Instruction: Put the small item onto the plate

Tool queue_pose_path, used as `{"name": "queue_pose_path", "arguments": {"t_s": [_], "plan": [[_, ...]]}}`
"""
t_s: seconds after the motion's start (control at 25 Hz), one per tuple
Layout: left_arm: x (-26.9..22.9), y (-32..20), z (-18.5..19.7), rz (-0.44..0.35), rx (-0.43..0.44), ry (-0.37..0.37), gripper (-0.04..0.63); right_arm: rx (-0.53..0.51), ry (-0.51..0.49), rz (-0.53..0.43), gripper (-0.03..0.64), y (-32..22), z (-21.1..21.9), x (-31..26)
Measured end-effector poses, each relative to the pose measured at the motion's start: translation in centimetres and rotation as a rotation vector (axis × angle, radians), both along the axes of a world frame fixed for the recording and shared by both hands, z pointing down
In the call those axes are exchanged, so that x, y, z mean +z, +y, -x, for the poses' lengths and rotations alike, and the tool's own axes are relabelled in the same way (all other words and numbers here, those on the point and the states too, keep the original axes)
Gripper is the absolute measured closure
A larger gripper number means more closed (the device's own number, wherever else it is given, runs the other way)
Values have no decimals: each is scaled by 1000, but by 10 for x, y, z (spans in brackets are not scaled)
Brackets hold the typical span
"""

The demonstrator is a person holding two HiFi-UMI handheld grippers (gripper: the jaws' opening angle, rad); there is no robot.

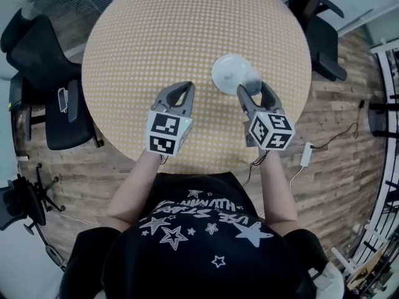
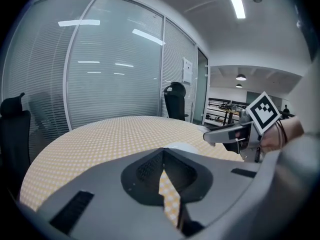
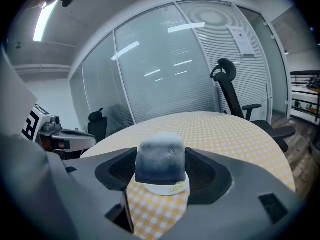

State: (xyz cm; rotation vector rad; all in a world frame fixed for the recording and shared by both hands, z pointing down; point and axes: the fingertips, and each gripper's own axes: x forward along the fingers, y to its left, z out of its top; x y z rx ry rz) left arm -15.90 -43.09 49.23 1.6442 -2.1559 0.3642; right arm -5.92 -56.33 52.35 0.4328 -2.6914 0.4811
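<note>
Right hand-held gripper (image 1: 254, 88) grasps the small item (image 3: 161, 160), a frosted dark block, just over the plate's (image 1: 225, 71) near rim. Beside the plate, left hand-held gripper (image 1: 184, 86) is clenched, empty. Next, likely: lower gently, then release.

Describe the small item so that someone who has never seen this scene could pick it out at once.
Start at the round checked table, then find the right hand-held gripper by the white plate. Between its jaws sits the small item: a rounded, frosted blue-grey block, dark where the plate is plain white.
</note>
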Motion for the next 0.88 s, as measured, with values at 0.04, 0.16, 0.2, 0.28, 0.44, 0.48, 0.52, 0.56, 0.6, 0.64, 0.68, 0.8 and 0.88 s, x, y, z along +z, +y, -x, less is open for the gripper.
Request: {"name": "queue_pose_path", "arguments": {"t_s": [0.04, 0.16, 0.2, 0.28, 0.44, 0.48, 0.52, 0.56, 0.6, 0.64, 0.68, 0.8, 0.88], "plan": [[3, -2, 0, 4, -5, -1, 595, -14, 8, 3, 316, -2, 4, 5], [11, -6, 3, 20, -19, 0, 595, -44, 33, 14, 316, -9, 17, 22], [14, -7, 5, 26, -25, 4, 595, -52, 42, 17, 316, -12, 21, 27], [20, -10, 7, 39, -34, 10, 595, -64, 57, 25, 316, -15, 29, 37], [31, -13, 10, 70, -43, 18, 595, -101, 96, 35, 316, -15, 39, 55], [34, -13, 10, 77, -45, 23, 595, -115, 110, 33, 316, -13, 41, 60], [37, -13, 12, 83, -48, 28, 595, -128, 123, 28, 316, -12, 44, 64], [40, -13, 13, 88, -51, 33, 595, -138, 133, 23, 316, -10, 47, 67], [43, -12, 15, 92, -54, 36, 595, -145, 140, 19, 316, -9, 50, 70], [45, -12, 16, 96, -56, 38, 595, -150, 146, 16, 316, -9, 52, 73], [47, -11, 16, 100, -58, 38, 595, -156, 153, 12, 316, -8, 55, 76], [52, -9, 14, 110, -63, 40, 595, -178, 183, -6, 316, -6, 58, 85], [55, -8, 12, 113, -67, 43, 595, -191, 210, -23, 316, -7, 58, 89]]}}
